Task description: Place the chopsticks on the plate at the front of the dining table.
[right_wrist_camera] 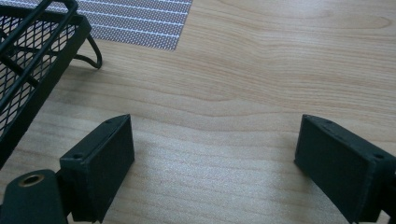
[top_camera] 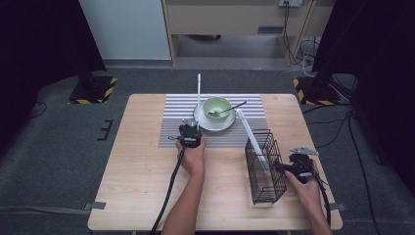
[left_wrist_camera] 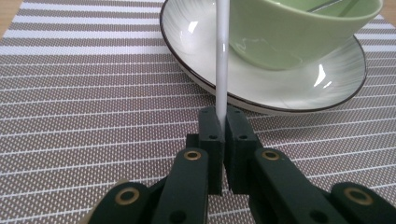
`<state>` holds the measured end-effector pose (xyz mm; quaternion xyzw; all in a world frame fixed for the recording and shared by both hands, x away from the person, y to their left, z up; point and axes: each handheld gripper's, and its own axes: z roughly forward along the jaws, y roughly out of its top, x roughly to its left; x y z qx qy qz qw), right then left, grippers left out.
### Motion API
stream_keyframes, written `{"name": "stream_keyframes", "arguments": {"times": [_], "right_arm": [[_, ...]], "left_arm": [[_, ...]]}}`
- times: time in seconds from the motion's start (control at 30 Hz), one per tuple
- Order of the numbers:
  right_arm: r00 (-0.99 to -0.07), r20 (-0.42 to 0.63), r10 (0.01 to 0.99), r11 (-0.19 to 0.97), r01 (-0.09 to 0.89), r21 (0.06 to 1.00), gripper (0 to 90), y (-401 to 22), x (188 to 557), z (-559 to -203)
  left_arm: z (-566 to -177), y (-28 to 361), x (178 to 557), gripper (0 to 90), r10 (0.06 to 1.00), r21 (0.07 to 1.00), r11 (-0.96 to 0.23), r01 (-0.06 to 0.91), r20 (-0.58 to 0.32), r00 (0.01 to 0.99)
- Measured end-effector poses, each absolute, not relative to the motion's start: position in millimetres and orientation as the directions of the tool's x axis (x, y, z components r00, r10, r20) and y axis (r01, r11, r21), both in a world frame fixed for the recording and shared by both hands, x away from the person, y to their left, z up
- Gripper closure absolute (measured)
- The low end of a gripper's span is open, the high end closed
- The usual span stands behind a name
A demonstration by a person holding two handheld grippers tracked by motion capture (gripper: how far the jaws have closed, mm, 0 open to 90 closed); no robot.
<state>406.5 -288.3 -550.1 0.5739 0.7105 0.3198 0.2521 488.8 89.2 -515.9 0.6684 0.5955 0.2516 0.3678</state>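
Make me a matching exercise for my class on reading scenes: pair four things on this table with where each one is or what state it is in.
Things:
1. white stick
2. metal spoon
3. green bowl
4. right gripper

Places or states:
A. on the white plate
B. open over bare wood beside the black wire basket
C. clamped upright in the left gripper
D. resting in the green bowl

Pairs: 1-C, 2-D, 3-A, 4-B

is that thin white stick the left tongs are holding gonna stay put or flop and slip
The white stick rises straight from the left tongs, so it is probably rigid. It looks smooth and glossy, and only its end is pinched, so it may pivot or slide. It is likely light, being so thin.
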Motion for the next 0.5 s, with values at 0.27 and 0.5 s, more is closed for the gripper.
{"name": "stream_keyframes", "arguments": {"times": [0.27,0.5], "right_arm": [[-0.214,0.009,0.977,0.137,0.655,0.744,11.7,-288.3,406.4,-550.1],[-0.215,0.009,0.977,0.137,0.654,0.744,11.7,-288.4,406.3,-550.1]], "left_arm": [[-520.6,88.3,490.3,86.4,0.981,0.781,-0.017,0.624,-0.107,0.161],[-520.3,89.0,490.7,86.3,0.981,0.780,-0.003,0.626,-0.119,0.153]]}}
